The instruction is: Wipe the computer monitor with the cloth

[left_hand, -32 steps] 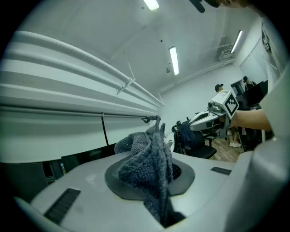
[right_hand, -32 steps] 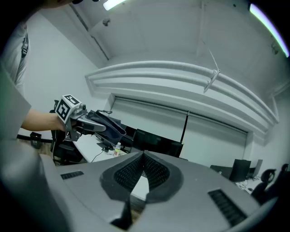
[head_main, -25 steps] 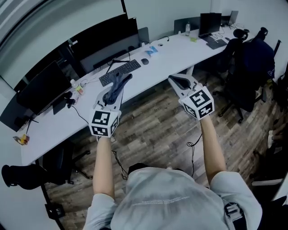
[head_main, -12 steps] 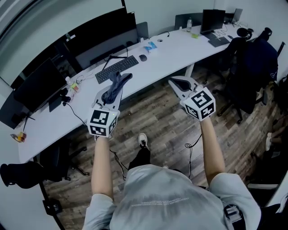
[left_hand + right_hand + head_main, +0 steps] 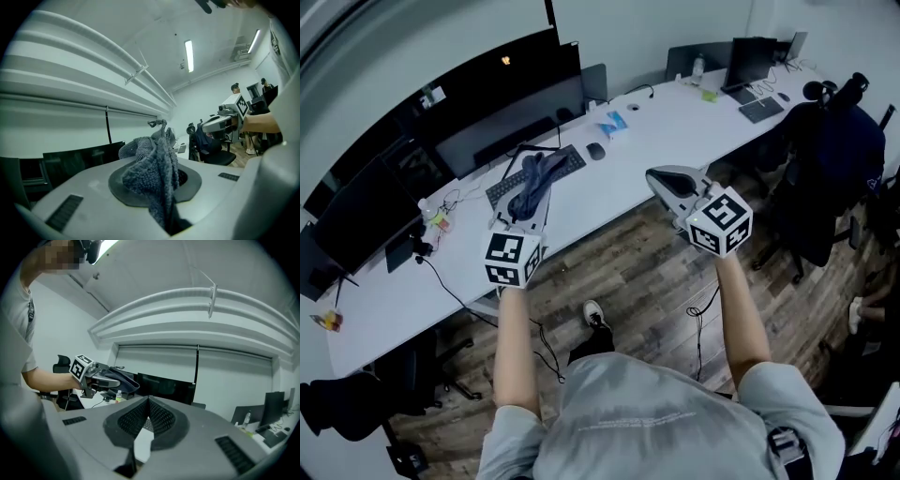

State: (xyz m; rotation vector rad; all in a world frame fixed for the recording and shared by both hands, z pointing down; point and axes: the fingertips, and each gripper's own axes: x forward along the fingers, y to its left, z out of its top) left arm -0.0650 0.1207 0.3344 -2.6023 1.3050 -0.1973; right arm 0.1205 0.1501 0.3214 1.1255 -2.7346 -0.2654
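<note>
Crumpled grey cloth (image 5: 154, 173), loosely bunched

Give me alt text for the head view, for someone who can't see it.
Seen from above, a person holds the left gripper, shut on a dark cloth, toward a long white desk lined with black monitors. The right gripper is shut and empty.

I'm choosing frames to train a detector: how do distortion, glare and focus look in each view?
Head view: strong fisheye, the long desk bows into an arc; light even, detail sharp. Left gripper view: dark round vignette, ceiling light blown out, cloth close up yet sharp enough to show its weave. Right gripper view: same vignette, lamp glare at the top edge.
</note>
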